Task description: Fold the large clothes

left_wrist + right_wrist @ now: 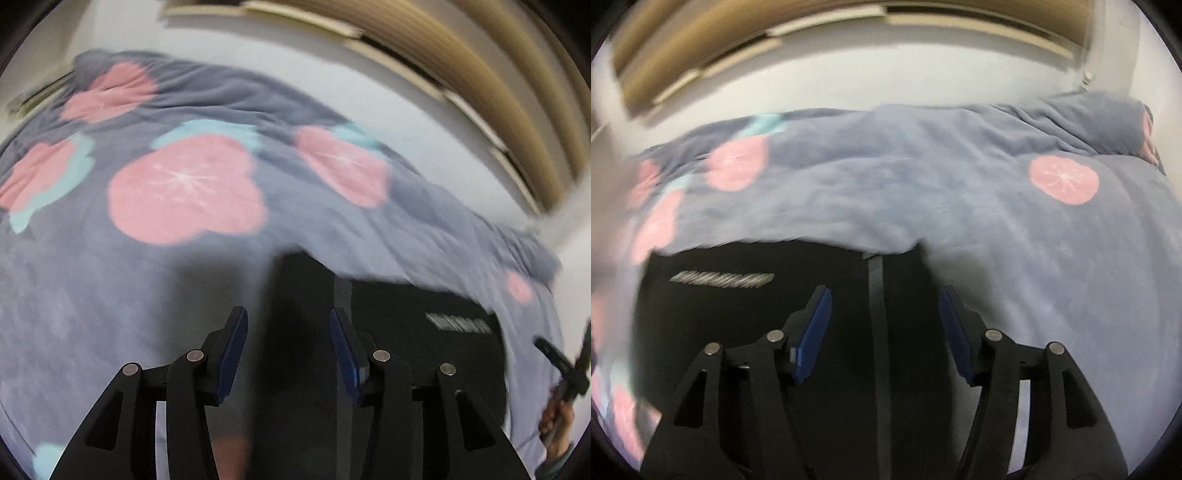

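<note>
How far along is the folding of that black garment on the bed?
Done: the black garment lies flat on the flowered blanket, with a straight top edge that suggests at least one fold. In hand: nothing; the left gripper and right gripper are open above it. Left: probably further folds, but blur hides its full outline.

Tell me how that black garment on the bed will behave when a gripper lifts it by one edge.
The black garment lies flat and thin on the fleecy blanket, so it probably droops limply and feels light. Its smooth look suggests that it may slide through the blue pads.
</note>
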Action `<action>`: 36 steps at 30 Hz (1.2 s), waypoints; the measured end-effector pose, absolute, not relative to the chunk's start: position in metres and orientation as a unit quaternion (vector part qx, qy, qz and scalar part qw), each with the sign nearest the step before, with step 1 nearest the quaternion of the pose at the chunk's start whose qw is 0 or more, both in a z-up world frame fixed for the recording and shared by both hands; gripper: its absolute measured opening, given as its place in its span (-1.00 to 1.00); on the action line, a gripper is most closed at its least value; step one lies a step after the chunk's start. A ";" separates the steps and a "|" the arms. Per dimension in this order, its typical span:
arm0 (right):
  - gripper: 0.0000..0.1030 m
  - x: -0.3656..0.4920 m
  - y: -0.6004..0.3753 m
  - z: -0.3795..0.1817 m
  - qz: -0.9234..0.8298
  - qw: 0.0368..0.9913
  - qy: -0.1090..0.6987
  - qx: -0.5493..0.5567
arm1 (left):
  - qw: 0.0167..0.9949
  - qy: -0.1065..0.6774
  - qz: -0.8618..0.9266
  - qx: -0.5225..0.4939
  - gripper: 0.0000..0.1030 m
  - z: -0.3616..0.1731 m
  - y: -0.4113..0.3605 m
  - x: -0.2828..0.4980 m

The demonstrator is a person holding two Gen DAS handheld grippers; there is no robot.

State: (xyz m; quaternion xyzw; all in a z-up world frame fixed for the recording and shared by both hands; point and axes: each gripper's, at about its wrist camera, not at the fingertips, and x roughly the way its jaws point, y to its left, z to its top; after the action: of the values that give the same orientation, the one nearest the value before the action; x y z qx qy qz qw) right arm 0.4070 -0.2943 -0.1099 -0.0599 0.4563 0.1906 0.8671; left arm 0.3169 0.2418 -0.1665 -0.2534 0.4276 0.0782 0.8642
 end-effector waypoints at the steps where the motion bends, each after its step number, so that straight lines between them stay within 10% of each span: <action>1: 0.23 0.398 -0.286 -0.109 0.201 0.864 0.457 -0.065 | 0.868 0.427 0.064 -0.246 -0.06 -0.163 0.220 0.311; 12: 0.35 0.365 -0.205 -0.213 0.198 0.811 0.535 -0.129 | 0.848 0.504 0.004 -0.164 -0.05 -0.226 0.045 0.330; 19: 0.47 0.367 -0.200 -0.239 0.182 0.819 0.524 -0.150 | 0.843 0.515 0.013 -0.153 -0.04 -0.264 0.043 0.343; 29: 0.46 0.420 -0.189 -0.165 0.222 0.836 0.493 -0.092 | 0.868 0.461 0.022 -0.182 -0.02 -0.180 0.079 0.386; 36: 0.57 0.486 -0.164 -0.238 0.194 0.790 0.574 -0.091 | 0.798 0.546 0.050 -0.250 0.08 -0.268 0.118 0.441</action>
State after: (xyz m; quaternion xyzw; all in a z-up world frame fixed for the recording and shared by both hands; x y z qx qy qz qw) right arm 0.4858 -0.1639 -0.2382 -0.0907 0.5738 0.1944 0.7904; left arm 0.4411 0.1177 -0.2678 -0.2497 0.5460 0.0498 0.7981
